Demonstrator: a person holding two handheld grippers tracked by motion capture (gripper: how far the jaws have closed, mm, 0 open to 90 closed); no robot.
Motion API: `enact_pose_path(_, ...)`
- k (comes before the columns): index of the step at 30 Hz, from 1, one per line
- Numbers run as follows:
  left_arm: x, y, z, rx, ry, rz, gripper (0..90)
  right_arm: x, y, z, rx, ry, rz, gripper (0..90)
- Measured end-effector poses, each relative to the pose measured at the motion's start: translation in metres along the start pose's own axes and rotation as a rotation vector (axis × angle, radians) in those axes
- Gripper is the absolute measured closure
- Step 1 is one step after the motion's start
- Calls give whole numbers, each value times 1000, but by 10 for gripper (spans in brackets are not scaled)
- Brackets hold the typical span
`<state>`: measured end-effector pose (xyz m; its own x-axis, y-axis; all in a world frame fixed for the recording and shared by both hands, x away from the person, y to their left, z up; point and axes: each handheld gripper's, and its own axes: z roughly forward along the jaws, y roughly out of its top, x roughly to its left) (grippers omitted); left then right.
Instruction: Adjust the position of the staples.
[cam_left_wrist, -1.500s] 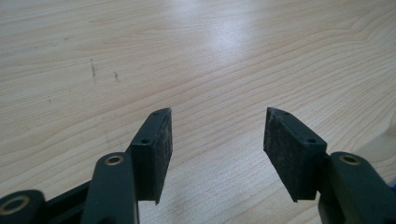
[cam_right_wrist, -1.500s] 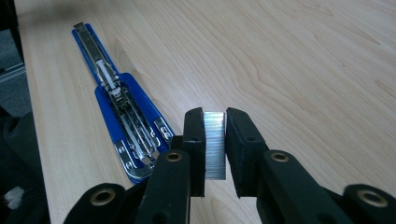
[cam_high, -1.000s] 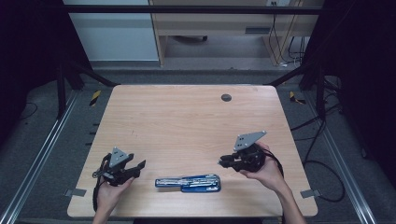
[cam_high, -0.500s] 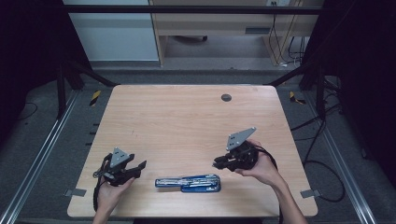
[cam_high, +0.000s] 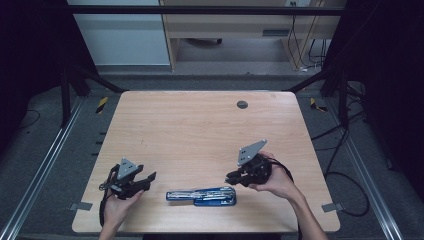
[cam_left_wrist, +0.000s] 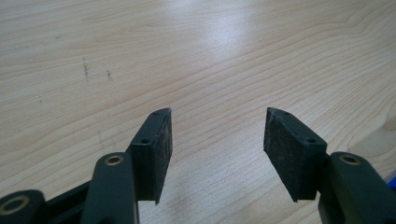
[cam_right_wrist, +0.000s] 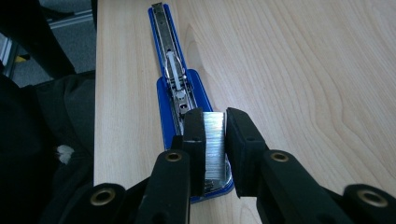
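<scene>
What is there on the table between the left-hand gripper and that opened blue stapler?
Nothing: in the high view, bare wood separates the left gripper from the blue stapler. The left gripper view shows bare table beyond its open jaws.

The high view looks forward and down from above the near edge, taking in the whole table (cam_high: 200, 125). The left gripper view sits low and close over bare wood (cam_left_wrist: 196, 56). The right gripper view looks close along the opened blue stapler (cam_right_wrist: 170, 79), shared with the high view (cam_high: 201, 195).
</scene>
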<state>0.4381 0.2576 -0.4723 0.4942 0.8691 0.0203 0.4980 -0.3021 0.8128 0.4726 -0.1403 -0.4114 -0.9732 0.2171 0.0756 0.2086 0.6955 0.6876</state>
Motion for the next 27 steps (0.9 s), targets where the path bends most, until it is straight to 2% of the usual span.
enact_pose_path(10, 0, 0, 1, 3, -2, 4, 423, 4, 1, 3, 32, 21, -17, 788)
enact_pose_path(13, -1, -1, 1, 1, -5, 2, 422, 4, 2, 3, 48, 27, -37, 788)
enact_pose_path(15, 0, -1, 1, 1, -7, 2, 422, 5, 2, 3, 48, 25, -30, 788)
enact_pose_path(20, 1, -1, 1, 4, -7, 3, 422, 7, 3, 3, 61, 23, -48, 788)
enact_pose_path(27, 0, -1, 2, 8, -5, 3, 422, 8, 6, 9, 107, 32, -80, 788)
